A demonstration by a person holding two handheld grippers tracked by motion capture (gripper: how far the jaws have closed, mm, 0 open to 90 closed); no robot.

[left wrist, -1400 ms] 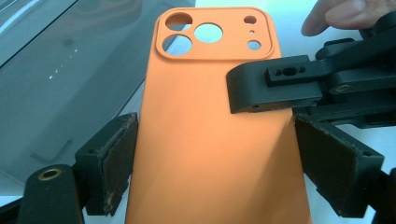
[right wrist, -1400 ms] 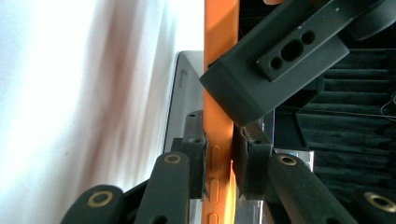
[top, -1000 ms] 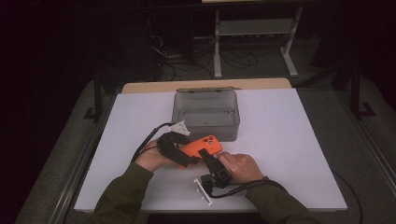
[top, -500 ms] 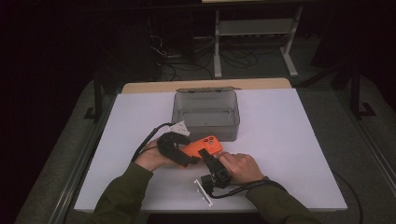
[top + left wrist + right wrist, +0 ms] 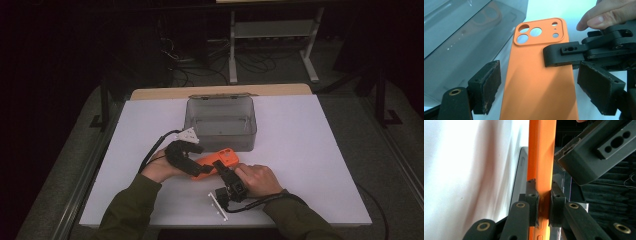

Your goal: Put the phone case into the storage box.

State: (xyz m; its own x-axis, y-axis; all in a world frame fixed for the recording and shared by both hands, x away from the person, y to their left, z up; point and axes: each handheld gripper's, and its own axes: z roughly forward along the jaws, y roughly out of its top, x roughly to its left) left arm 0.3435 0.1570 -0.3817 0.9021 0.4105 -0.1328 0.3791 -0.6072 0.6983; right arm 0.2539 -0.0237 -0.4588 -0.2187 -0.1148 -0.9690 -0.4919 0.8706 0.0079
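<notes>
The right gripper (image 5: 541, 202) is clamped on the edge of the orange phone case (image 5: 536, 80), held just above the white table (image 5: 310, 150). The left gripper (image 5: 539, 85) stands spread wide either side of the case. A clear plastic box (image 5: 221, 125) sits just behind

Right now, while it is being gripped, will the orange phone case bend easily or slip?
The orange phone case looks thin and empty, so probably light and somewhat flexible. The right gripper pinches its edge; its smooth matte skin probably resists slipping.
</notes>
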